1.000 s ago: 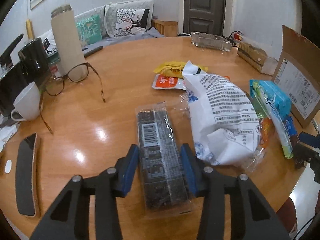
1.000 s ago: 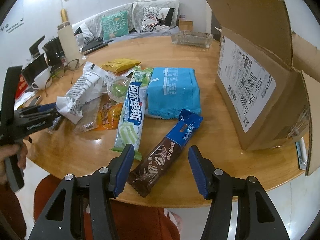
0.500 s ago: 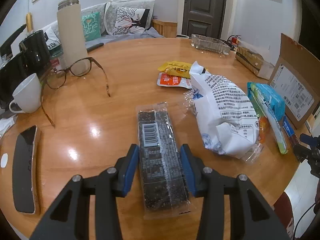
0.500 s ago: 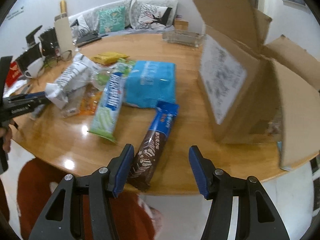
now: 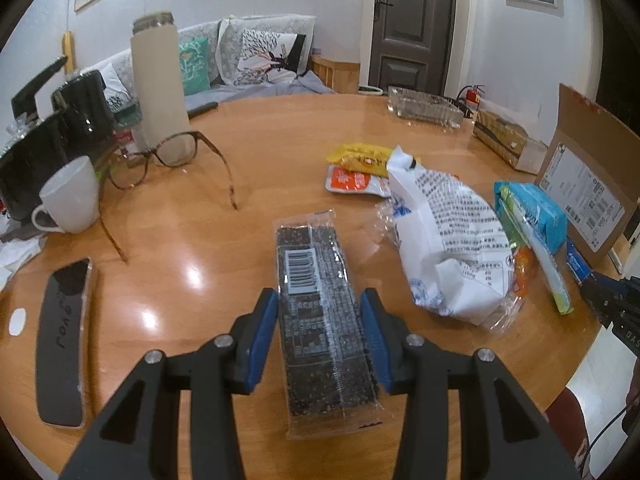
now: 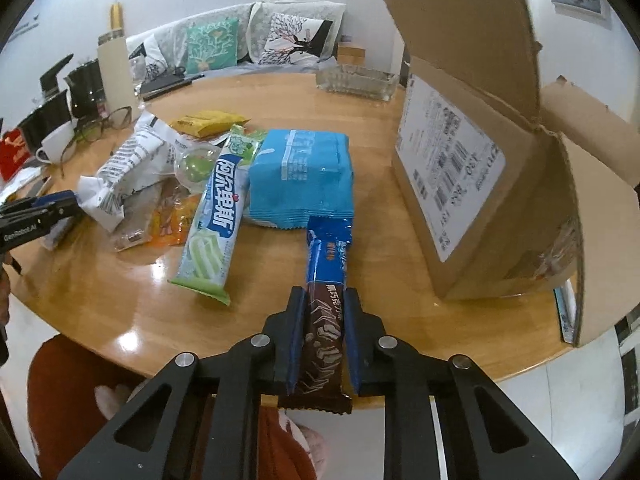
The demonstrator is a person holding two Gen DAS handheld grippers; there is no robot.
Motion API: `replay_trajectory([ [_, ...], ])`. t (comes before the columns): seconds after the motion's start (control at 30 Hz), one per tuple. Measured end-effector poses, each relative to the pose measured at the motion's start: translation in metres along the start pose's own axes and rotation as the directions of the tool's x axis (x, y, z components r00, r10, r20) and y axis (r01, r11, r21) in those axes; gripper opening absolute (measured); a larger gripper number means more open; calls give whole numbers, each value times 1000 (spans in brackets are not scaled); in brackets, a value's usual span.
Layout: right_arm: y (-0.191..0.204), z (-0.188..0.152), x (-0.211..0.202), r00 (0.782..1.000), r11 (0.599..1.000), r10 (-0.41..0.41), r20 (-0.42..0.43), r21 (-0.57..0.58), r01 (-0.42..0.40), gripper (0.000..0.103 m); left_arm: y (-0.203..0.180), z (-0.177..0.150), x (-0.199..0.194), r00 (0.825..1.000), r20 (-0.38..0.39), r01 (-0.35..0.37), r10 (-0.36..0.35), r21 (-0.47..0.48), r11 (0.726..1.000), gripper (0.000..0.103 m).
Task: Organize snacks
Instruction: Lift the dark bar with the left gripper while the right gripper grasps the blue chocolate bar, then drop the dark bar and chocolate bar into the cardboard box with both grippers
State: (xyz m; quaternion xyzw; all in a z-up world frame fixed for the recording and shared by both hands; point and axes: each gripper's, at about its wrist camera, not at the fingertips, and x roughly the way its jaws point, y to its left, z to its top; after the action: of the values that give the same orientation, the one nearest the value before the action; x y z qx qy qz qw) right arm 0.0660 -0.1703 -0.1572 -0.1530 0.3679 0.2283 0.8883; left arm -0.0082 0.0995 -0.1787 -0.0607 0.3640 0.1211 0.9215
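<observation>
My left gripper (image 5: 319,308) is shut on a long clear packet of dark sesame bars (image 5: 318,312), its blue pads pressing both long sides. My right gripper (image 6: 323,300) is shut on the brown end of a blue-and-brown chocolate wafer bar (image 6: 326,280) near the table's front edge. An open cardboard box (image 6: 480,184) stands just right of that bar. A light blue packet (image 6: 302,176), a green-and-white wafer pack (image 6: 216,216) and a white printed bag (image 5: 448,236) lie in the snack pile. Yellow and orange sachets (image 5: 360,168) lie behind the bag.
Round wooden table (image 5: 248,152). On its left side are glasses (image 5: 168,160), a white mug (image 5: 70,196), a tall beige flask (image 5: 158,80), black kettles (image 5: 48,136) and a phone (image 5: 62,344). A glass ashtray (image 5: 424,106) sits at the back. A person's red-clad legs (image 6: 80,400) show below the edge.
The right gripper's jaws have closed from wide apart onto the chocolate wafer bar, which now lies straight between them. The left gripper keeps its hold on the sesame packet, shifted slightly.
</observation>
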Motion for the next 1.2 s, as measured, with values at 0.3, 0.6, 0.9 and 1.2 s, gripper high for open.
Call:
replay_trajectory([
  [0.3,18,22,-37,991,993,100,91,-67,-94,14,1,29,-44,992,121,-22,20,17,1000,40],
  [0.6,26,78,-99,935,954,281,217,-170,-248,14,-49,91,-121,949,303,46,-87,139,989,40],
  [0.9,-51,129,-140,925,971,233,300,-117,-207,14,-150,155,-168,865,349,234,-362,358,904,40],
  [1.2,-140,132,-97,977,993,114,180,12,-118,14,-267,198,-125,799,81,494,-596,476,727,40],
])
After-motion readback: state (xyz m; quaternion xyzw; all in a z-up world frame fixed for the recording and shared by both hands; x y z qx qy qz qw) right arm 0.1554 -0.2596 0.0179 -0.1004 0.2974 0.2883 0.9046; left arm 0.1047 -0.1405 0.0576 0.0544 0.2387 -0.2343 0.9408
